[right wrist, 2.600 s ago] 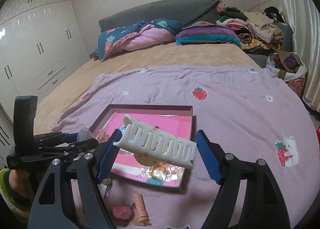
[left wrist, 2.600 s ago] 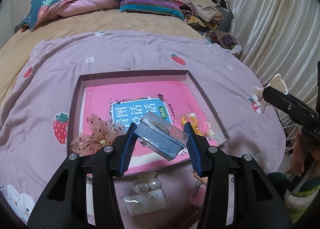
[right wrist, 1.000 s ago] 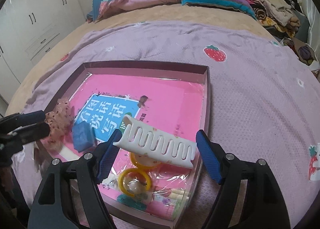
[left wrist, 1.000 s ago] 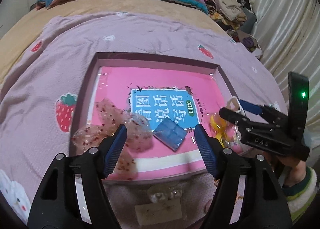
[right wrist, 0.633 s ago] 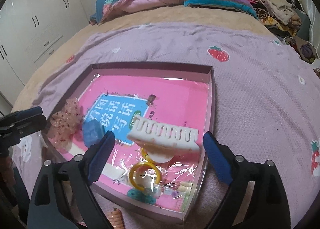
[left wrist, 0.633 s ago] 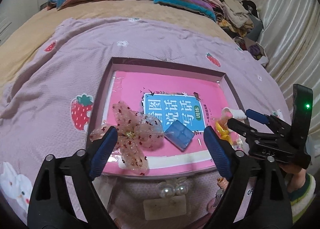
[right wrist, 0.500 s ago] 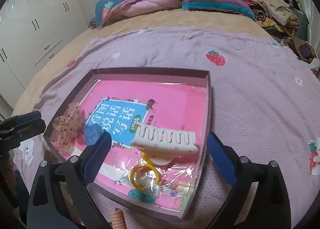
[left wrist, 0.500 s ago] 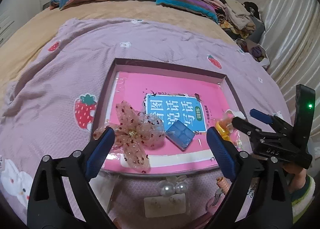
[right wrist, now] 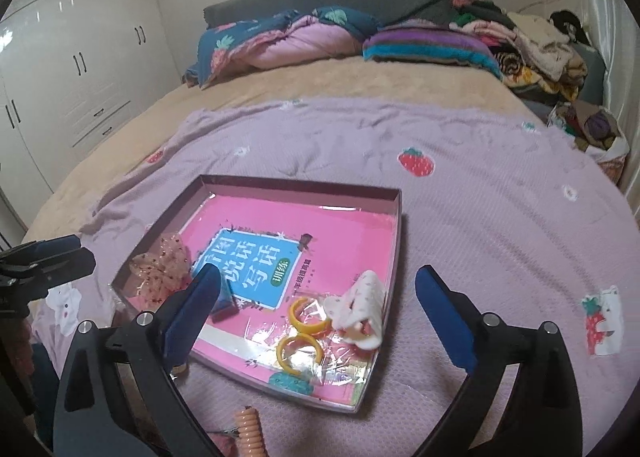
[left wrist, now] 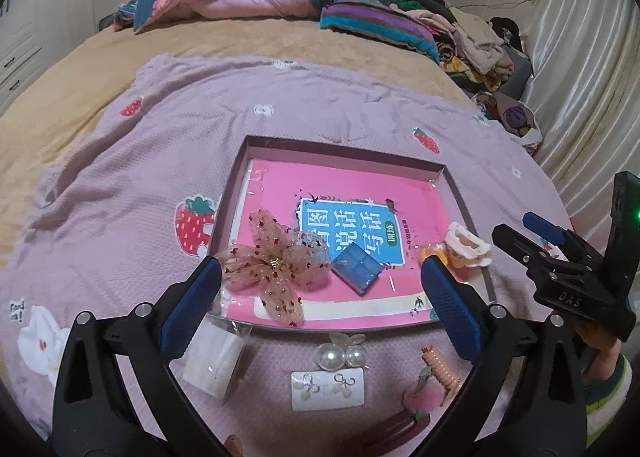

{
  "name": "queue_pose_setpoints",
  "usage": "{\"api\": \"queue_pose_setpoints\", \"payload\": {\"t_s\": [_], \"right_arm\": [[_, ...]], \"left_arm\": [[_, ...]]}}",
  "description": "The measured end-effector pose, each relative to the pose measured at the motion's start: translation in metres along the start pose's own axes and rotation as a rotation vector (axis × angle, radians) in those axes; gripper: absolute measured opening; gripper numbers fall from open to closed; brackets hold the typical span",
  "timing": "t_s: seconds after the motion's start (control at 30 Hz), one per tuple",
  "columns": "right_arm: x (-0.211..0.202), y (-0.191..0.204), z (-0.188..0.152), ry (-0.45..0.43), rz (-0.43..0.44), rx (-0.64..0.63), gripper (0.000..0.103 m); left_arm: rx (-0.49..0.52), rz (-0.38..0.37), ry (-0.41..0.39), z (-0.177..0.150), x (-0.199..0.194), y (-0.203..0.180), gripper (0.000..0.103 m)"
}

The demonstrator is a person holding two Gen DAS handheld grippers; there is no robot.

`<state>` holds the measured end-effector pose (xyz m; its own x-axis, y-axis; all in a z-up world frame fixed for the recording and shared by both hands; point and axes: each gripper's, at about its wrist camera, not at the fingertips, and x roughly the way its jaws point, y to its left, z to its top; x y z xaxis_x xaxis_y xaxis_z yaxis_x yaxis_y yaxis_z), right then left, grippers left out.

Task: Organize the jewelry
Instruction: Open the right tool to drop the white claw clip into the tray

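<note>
- The left tool (left wrist: 320, 289) and right tool (right wrist: 316, 297) are both standing wide and holding nothing; their jaws have just been opening.
- The blue case (left wrist: 355, 267) and white hair clip (right wrist: 360, 311) are lying in the pink tray (right wrist: 304, 189) on the bed.
- The pearl earrings (left wrist: 340, 356) are waiting outside; they look small, slippery and light, so pinching their card (left wrist: 328, 389) seems best.

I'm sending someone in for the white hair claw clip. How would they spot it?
On the lilac strawberry blanket lies a shallow box lined pink. The white claw clip sits in its near right corner, beside two yellow rings. It is the only white, toothed piece inside the box.
</note>
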<state>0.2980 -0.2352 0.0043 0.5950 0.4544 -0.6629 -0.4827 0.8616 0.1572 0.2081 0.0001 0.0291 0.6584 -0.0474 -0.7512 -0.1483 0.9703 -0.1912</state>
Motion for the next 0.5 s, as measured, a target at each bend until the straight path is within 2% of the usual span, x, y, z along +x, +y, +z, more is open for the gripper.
{"api": "queue_pose_setpoints", "payload": {"t_s": [0.5], "right_arm": [[-0.069,0.028,-0.005,-0.097,-0.019,-0.014,0.097]], "left_arm": [[-0.011,-0.045,-0.098,-0.005,-0.053,0.001,0.093]]}}
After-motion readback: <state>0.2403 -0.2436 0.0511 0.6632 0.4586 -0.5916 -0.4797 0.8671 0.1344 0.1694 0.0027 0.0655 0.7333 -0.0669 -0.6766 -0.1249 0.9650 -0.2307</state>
